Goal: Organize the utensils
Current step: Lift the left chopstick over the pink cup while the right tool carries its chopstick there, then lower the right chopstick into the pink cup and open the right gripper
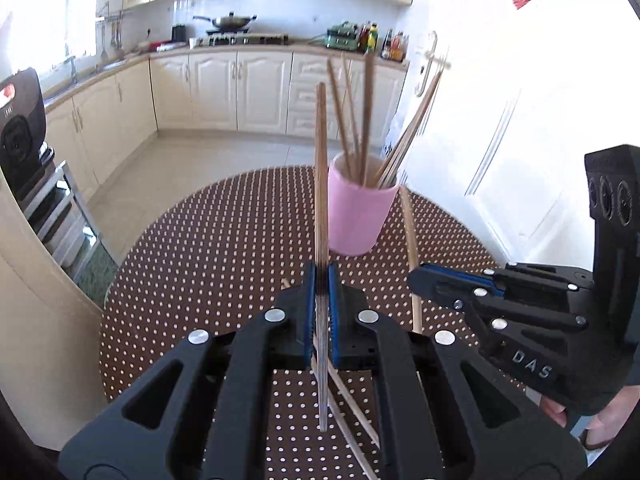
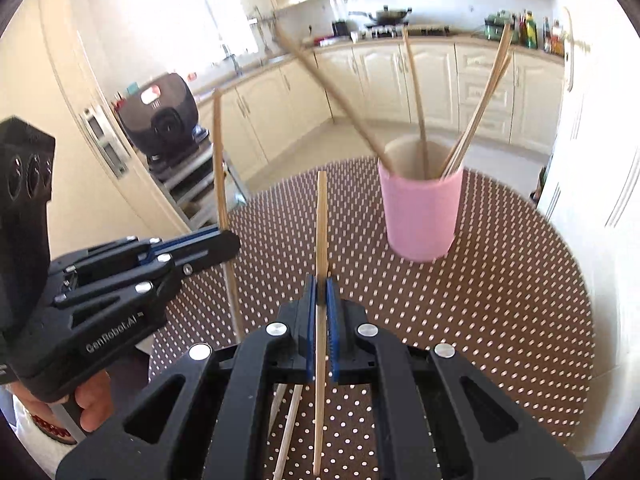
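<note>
Left gripper: fingers clamped on a dark chopstick that stands upright between them.
Pink cup: ahead of the fingers and slightly right, upright on the bench, with several chopsticks leaning in it.
Right gripper: to the right of the fingers, its tips closed on a pale chopstick that slants up toward the cup's base.
Loose chopsticks: lying crossed on the dotted bench beneath the fingers.
</note>
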Demonstrator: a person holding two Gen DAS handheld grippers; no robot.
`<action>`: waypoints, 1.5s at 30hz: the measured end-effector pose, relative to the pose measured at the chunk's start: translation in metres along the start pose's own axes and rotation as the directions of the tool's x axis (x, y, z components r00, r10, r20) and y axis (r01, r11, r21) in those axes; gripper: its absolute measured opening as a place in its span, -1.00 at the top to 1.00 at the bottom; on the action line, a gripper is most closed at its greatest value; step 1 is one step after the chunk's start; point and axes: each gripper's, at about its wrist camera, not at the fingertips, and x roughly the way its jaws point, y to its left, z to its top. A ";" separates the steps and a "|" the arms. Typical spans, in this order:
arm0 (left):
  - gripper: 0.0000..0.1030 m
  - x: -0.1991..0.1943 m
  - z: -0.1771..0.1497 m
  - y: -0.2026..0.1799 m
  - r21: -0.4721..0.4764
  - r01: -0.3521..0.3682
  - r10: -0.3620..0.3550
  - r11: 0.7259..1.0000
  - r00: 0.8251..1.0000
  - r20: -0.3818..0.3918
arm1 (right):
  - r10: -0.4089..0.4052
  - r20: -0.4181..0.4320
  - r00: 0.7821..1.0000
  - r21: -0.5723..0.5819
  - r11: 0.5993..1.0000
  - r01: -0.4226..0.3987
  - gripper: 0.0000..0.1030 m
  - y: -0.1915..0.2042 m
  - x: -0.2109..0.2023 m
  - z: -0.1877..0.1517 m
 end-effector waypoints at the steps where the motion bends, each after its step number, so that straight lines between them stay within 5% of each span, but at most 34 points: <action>1: 0.88 -0.004 0.000 -0.001 0.004 0.001 -0.002 1.000 1.000 0.011 | 0.000 0.014 1.000 -0.002 1.000 0.000 0.92 -0.001 -0.004 0.001; 23: 0.88 -0.036 0.035 -0.025 0.015 0.055 -0.057 0.998 0.984 0.171 | -0.117 0.218 0.969 -0.005 0.993 0.121 0.92 -0.019 -0.054 0.025; 26: 0.88 -0.038 0.040 -0.023 0.008 0.059 -0.059 0.998 0.980 0.190 | -0.133 0.286 0.949 0.016 0.991 0.134 0.92 -0.023 -0.064 0.033; 35: 0.88 -0.036 0.056 -0.020 -0.004 0.044 -0.042 0.999 0.971 0.235 | -0.213 0.518 0.828 0.022 0.971 0.236 0.92 -0.019 -0.080 0.066; 38: 0.88 -0.034 0.060 -0.018 -0.004 0.037 -0.035 0.999 0.969 0.246 | -0.213 0.553 0.805 0.021 0.970 0.243 0.92 -0.021 -0.070 0.072; 45: 0.88 -0.028 0.068 -0.004 -0.024 0.021 -0.013 0.999 0.963 0.268 | -0.216 0.562 0.798 0.005 0.966 0.258 0.92 -0.031 -0.043 0.075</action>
